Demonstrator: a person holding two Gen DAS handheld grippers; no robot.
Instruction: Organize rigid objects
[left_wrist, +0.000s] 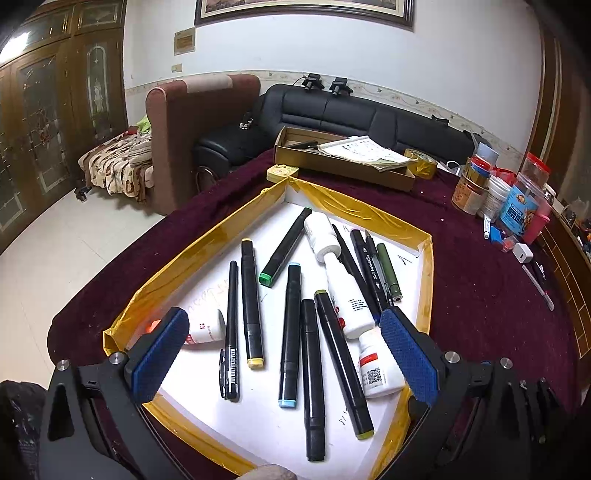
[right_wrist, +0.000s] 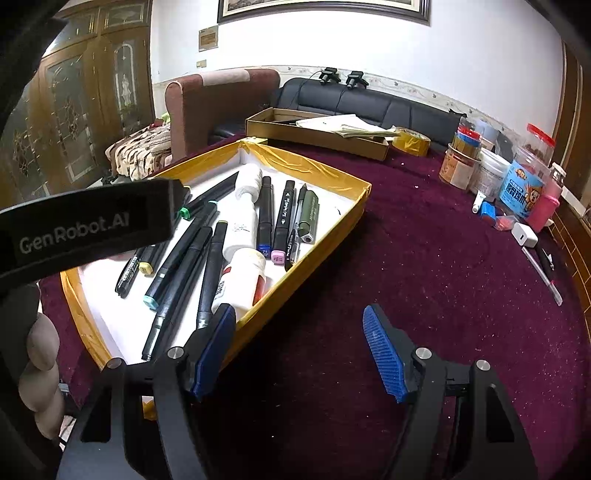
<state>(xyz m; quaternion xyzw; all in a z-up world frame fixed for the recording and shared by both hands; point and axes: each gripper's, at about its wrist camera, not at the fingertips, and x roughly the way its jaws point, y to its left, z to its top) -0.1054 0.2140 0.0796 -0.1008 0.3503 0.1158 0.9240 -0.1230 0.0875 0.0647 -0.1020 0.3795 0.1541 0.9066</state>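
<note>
While your left gripper (left_wrist: 284, 354) hangs over the near end of the tray (left_wrist: 369, 210), jaws spread wide and holding nothing, the markers lie straight ahead of it, approx. between the pads. Nearest are the blue-capped marker (left_wrist: 290, 332), the plain black marker (left_wrist: 312, 376) and the olive-capped marker (left_wrist: 341, 362), all w/ long axes running roughly 12-to-6 o'clock, the olive one tilting toward 11. That axis runs along the fingers, not across them, so closing as-is would prob. pinch a barrel across its width, which looks workable. Your right gripper (right_wrist: 299, 350), also open and empty, sits off the tray over the maroon tablecloth (right_wrist: 424, 258); from it the tray (right_wrist: 321, 173) lies at about 10 o'clock, its left pad just by the tray's near corner. White bottle (left_wrist: 376, 365) sits at 2 o'clock of the left tool, beside its right pad. Left is the nearer hand for the markers.
</note>
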